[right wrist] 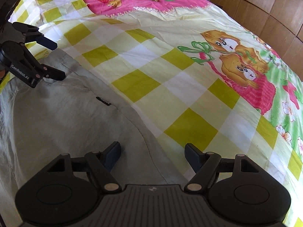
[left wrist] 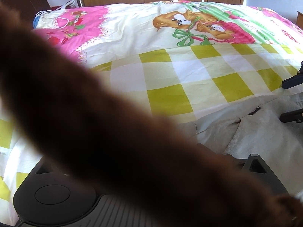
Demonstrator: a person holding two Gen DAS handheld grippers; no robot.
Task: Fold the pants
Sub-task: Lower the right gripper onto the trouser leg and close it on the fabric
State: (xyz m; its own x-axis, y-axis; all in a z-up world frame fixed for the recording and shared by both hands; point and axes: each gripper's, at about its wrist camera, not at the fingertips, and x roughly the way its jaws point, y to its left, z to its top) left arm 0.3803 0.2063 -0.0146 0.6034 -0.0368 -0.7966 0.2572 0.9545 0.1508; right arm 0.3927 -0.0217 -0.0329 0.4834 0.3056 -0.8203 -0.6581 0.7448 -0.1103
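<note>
Pale grey fabric: the pants (left wrist: 251,132) lie flat at the near edge of the bed (left wrist: 170,70), on its checked cover. Left wrist view: a blurred brown mass (left wrist: 94,123) covers most of the frame, hiding the left gripper's own fingers. Right gripper (left wrist: 292,99) enters at right, spread. Right wrist view: right gripper (right wrist: 152,156) wide apart, straddling the pants' edge (right wrist: 140,130). Left gripper (right wrist: 55,59) open over the pants (right wrist: 62,121), holding nothing.

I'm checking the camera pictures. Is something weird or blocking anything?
Yes. A blurry brown shape crosses the left wrist view and hides the left gripper there. The right wrist view shows both grippers open over the grey pants, the right gripper straddling their edge.
</note>
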